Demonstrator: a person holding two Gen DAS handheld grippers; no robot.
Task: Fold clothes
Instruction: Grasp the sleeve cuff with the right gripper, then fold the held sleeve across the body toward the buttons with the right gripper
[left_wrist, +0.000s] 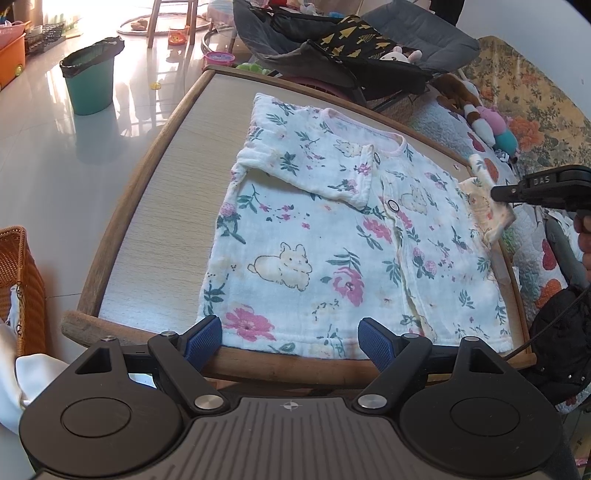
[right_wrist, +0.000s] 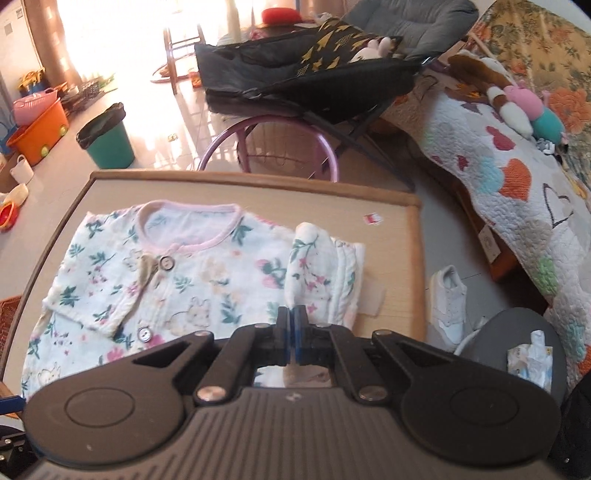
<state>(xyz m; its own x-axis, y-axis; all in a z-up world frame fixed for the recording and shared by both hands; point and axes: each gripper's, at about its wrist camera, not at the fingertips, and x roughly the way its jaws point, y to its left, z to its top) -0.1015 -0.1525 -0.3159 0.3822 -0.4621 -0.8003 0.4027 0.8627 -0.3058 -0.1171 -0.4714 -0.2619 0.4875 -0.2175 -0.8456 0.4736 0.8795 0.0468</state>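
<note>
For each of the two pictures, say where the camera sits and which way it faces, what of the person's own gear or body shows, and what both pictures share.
Left wrist: sits on the open left gripper at the table's near edge, facing down across the floral baby top; the right gripper enters from the right, pinching a sleeve.
Right wrist: sits on the right gripper, shut on the sleeve, facing the top's neckline.
Shared: the top, table, green bin.

Baby top: white w/ pink flowers, green leaves, cream bunnies, pink neck trim. Bin upper left: teal, black liner. Basket lower left: orange wicker.
</note>
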